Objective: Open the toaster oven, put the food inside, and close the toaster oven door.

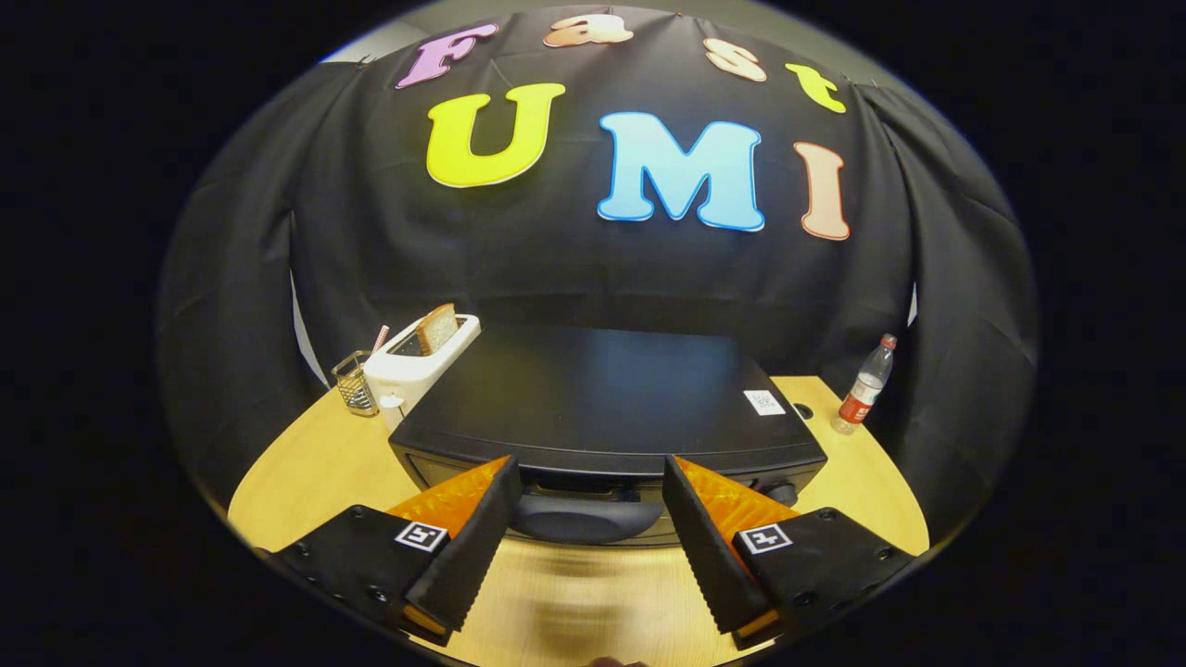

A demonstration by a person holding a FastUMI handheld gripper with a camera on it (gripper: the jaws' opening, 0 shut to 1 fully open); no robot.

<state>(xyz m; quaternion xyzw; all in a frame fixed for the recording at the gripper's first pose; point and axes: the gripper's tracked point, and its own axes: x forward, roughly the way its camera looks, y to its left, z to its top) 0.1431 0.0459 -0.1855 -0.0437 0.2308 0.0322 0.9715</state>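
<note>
**Two fingers spread wide at the oven door handle**

Two fingers point(586, 519), yours, are held wide apart and level, angled slightly down over the tabletop point(306, 463), gripping nothing. The toaster oven point(602, 398) sits just ahead, door shut; its dark handle point(579, 517) lies in the gap between the fingertips, untouched on either side. Left of the oven stands a white toaster point(417, 366) with a bread slice point(437, 327) upright in its slot, a wire holder point(354, 382) beside it. A plastic bottle point(864, 387) stands right, well apart.
</note>
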